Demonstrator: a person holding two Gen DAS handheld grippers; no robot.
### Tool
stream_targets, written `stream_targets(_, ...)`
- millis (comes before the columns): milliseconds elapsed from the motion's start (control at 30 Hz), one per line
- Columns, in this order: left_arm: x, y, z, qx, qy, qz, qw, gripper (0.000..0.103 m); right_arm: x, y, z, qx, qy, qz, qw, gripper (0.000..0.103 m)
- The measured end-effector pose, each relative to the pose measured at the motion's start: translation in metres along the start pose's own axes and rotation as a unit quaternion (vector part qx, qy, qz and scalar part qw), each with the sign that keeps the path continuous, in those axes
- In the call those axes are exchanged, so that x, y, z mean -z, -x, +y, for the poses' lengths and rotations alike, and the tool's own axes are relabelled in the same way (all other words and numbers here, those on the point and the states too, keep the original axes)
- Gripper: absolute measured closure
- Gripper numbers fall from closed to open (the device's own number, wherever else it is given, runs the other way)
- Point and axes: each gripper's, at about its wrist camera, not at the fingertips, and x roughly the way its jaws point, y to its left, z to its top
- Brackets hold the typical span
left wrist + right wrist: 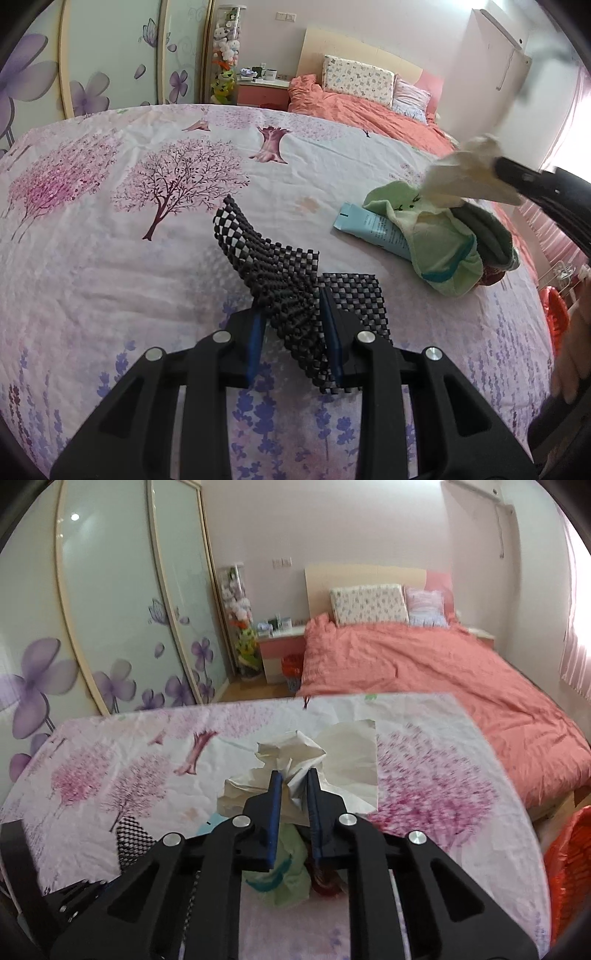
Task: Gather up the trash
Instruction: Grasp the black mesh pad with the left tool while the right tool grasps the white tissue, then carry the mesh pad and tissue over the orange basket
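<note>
On the table, the mesh mat sits in front. To its right lies a tube, partly under a heap of cloths. The crumpled paper is above the cloths. Behind the table stands the bed, pillows at its far end

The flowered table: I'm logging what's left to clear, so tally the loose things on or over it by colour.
Black: 1, mesh mat in the left claw
White: 1, crumpled paper in the right claw
Blue: 1, tube
Green: 1, cloth
Total: 4
</note>
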Motion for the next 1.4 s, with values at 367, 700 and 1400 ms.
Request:
stream_targets(367,-0.001,0.009,-0.003,0.009,0.003,-0.002,1.0,0.096,0.016,0.059,-0.045,0.025,-0.028,-0.034,0.999,0.092)
stream_targets(700,-0.01,0.051,-0.047,0.025,-0.035,-0.037,0.9984,0.096,0.032,0.098,-0.075,0.049,-0.06,-0.056,0.995,0.092)
stream_targets(1400,0.023,0.124,-0.249,0.184,-0.182,-0.072,0.9633,0.096,0.066,0.186,-0.166,0.144,-0.146,-0.13,0.97,0.092)
